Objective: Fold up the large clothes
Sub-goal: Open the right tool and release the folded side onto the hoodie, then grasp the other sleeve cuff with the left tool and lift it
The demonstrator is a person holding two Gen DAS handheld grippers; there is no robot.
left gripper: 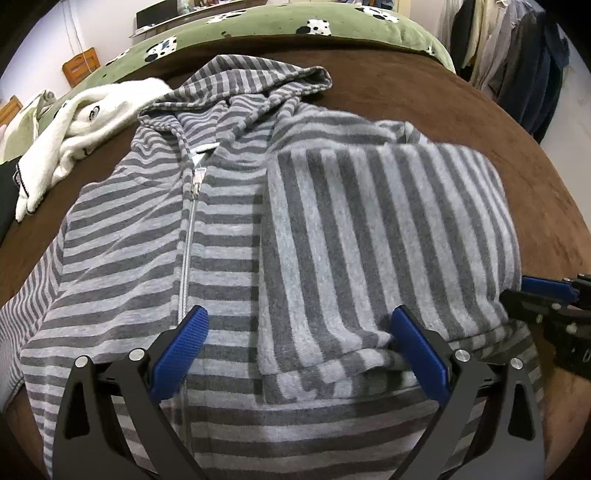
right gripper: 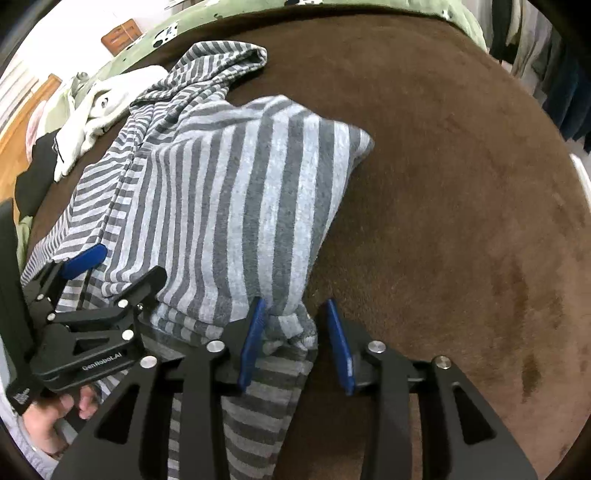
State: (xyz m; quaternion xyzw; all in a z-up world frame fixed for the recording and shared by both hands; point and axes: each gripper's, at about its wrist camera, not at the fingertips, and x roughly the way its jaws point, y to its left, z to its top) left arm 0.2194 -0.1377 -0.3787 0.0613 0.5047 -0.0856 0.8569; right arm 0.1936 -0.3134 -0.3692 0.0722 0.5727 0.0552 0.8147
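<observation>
A grey striped zip hoodie (left gripper: 155, 240) lies front up on the brown blanket (left gripper: 424, 85), hood (left gripper: 266, 77) at the far end. Its right side is folded over the body as a panel (left gripper: 369, 236) with lengthwise stripes; it also shows in the right wrist view (right gripper: 240, 206). My left gripper (left gripper: 299, 347) is open, low over the hoodie, fingers either side of the panel's near edge. My right gripper (right gripper: 295, 343) is open at the hoodie's right edge, with bunched fabric (right gripper: 291, 328) between its fingers but not clamped. The left gripper shows in the right wrist view (right gripper: 110, 266).
A white garment (left gripper: 85, 122) lies crumpled at the far left of the blanket. A green spotted quilt (left gripper: 295, 22) runs along the far side. Clothes hang on a rack (left gripper: 517, 62) at the right. Bare brown blanket (right gripper: 461, 203) lies to the right of the hoodie.
</observation>
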